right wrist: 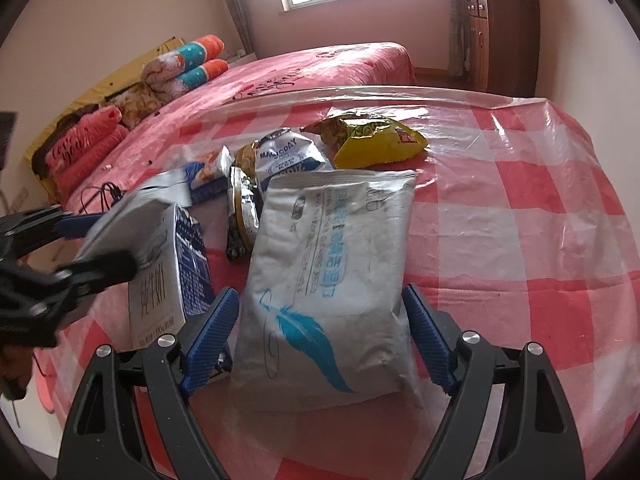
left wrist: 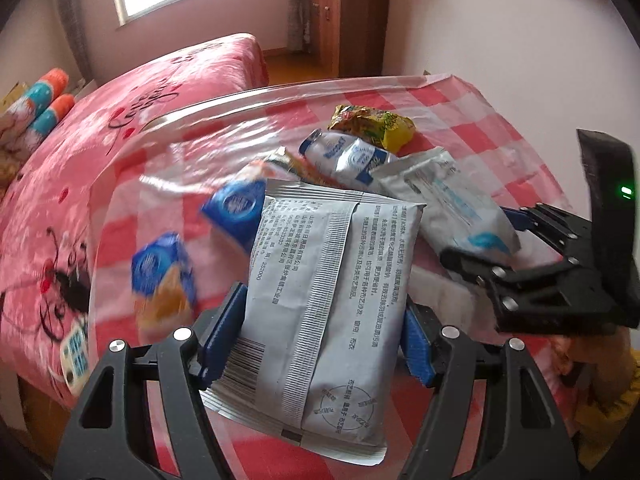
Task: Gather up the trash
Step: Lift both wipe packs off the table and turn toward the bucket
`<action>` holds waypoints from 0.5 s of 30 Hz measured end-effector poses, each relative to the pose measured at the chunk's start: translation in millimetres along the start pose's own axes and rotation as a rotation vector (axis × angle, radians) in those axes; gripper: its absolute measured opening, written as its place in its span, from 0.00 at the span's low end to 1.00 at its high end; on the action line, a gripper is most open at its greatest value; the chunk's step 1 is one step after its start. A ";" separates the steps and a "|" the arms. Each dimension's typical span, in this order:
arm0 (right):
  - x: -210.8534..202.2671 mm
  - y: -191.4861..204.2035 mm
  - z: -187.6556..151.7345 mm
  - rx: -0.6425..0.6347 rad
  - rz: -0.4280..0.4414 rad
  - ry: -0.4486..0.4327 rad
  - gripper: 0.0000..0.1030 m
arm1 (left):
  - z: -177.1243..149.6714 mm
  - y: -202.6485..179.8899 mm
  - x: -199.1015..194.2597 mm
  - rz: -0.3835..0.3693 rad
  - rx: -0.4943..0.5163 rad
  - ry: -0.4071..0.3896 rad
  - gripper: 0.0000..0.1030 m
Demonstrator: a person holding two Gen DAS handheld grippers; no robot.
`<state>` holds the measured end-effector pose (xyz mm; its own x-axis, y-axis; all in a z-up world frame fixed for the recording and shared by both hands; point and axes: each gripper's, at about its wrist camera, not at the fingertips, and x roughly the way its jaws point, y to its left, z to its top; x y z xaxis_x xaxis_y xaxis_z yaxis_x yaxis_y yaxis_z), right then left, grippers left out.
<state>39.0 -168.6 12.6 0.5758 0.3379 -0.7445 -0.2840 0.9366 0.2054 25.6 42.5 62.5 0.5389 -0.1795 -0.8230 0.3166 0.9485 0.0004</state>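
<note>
Surface: checked tablecloth (right wrist: 540,208) under clear plastic, bare to the right of the right jaws; bed (left wrist: 120,120) beyond its far edge.
Left gripper (left wrist: 324,332): clamped on grey printed pouch (left wrist: 332,280).
Right gripper (right wrist: 320,336): jaws straddle feather pouch (right wrist: 332,264); contact unclear.
Ahead: yellow snack bag (right wrist: 376,140), other wrappers crowding.

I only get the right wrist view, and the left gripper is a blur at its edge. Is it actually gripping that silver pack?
Observer: Yes. In the left wrist view, the left gripper has both blue pads pressed on the sides of the silver pack.
Operator: Which face is up?
Observer: The printed back: black text, a centre seam and a barcode at the near corner.
Operator: Does my own gripper show there?
Observer: Yes, the right gripper is at the right edge, with a green light glowing on its body.
</note>
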 end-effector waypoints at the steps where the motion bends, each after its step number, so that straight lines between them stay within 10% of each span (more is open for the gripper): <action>1: 0.1 0.8 -0.4 -0.005 -0.005 0.002 0.80 | -4.4 1.3 -4.0 -0.001 -0.013 -0.004 0.69; 15: -5.0 6.7 -7.3 -0.030 -0.056 -0.008 0.67 | -97.5 21.0 -60.1 0.034 -0.202 -0.008 0.69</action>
<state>28.6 -164.6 13.1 0.5973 0.2860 -0.7493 -0.2738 0.9508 0.1446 -76.2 98.6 56.6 0.5528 -0.1481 -0.8201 0.1360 0.9869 -0.0865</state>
